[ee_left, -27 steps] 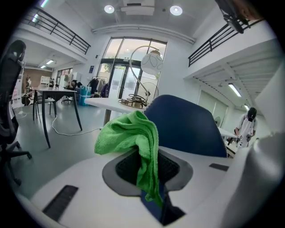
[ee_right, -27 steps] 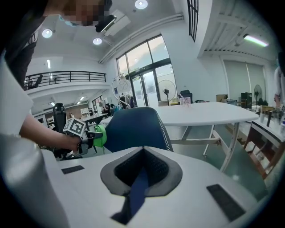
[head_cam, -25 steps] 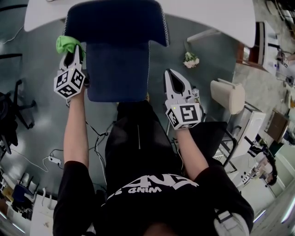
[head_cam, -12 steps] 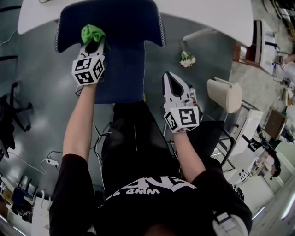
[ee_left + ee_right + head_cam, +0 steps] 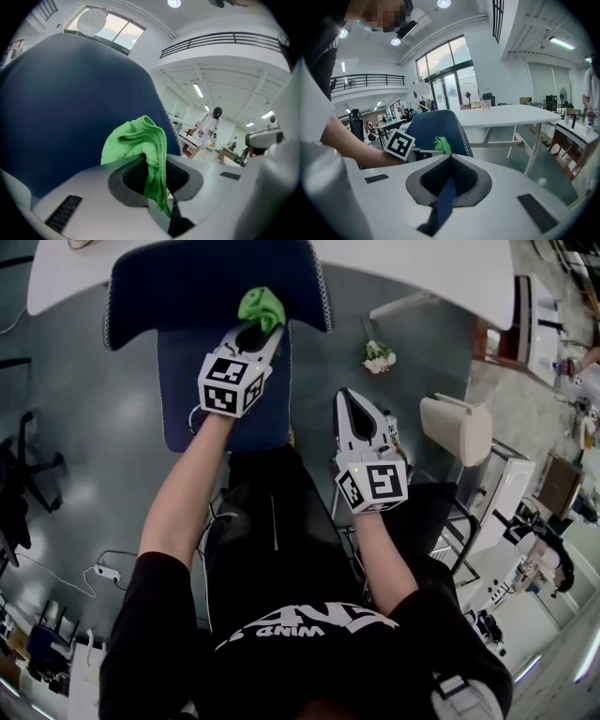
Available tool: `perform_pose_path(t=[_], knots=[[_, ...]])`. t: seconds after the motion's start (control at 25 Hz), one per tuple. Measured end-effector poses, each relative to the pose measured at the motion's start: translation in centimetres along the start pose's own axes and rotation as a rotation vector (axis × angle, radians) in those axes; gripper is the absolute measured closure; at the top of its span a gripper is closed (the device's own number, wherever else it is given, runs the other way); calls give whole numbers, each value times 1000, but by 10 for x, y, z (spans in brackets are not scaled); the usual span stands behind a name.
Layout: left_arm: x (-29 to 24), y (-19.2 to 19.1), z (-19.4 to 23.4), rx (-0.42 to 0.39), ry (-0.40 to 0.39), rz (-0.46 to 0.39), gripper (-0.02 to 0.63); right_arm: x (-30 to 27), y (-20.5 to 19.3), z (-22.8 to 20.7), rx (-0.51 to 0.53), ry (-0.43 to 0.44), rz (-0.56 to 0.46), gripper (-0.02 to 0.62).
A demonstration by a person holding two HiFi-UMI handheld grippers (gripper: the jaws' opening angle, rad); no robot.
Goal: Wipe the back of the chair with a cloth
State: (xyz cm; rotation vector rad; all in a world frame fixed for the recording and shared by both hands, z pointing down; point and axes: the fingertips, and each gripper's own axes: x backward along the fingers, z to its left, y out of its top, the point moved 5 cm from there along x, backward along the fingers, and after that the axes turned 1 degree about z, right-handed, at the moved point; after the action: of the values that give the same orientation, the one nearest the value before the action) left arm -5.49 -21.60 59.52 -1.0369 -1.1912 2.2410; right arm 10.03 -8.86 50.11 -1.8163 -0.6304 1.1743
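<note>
Evidently mid-wipe: left gripper (image 5: 251, 334) clenches the cloth (image 5: 262, 307) against the chair back (image 5: 178, 282); right gripper (image 5: 349, 401) idles nearer, jaws together, empty; next, sweep toward the right edge

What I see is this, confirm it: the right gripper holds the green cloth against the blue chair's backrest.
Wrong gripper: the left gripper holds the green cloth against the blue chair's backrest, as the left gripper view shows.

Bright open hall, shiny grey floor (image 5: 84, 427).
White table (image 5: 422, 268) ahead, tall windows (image 5: 445, 65) behind, round ceiling lights (image 5: 444, 3) above.
</note>
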Motion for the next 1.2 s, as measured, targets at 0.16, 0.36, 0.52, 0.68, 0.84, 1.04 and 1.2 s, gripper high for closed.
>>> perform_pose_path(t=[0.16, 0.36, 0.52, 0.68, 0.84, 1.04, 1.2], knots=[[-1, 3, -24, -4, -96, -12, 537, 2, -1, 1, -6, -1, -5, 600], [25, -2, -9, 7, -16, -34, 536, 2, -5, 7, -8, 3, -1, 600], [61, -17, 20, 26, 104, -44, 535, 1, -6, 13, -2, 23, -6, 600], [104, -41, 64, 83, 254, -42, 535, -1, -10, 18, 1, 31, 0, 600], [140, -65, 104, 129, 390, -31, 535, -3, -14, 20, 4, 41, 4, 600], [176, -95, 150, 241, 564, -26, 535, -4, -23, 20, 5, 45, 20, 600], [180, -111, 176, 313, 641, -32, 535, -5, -31, 19, 5, 45, 36, 600]])
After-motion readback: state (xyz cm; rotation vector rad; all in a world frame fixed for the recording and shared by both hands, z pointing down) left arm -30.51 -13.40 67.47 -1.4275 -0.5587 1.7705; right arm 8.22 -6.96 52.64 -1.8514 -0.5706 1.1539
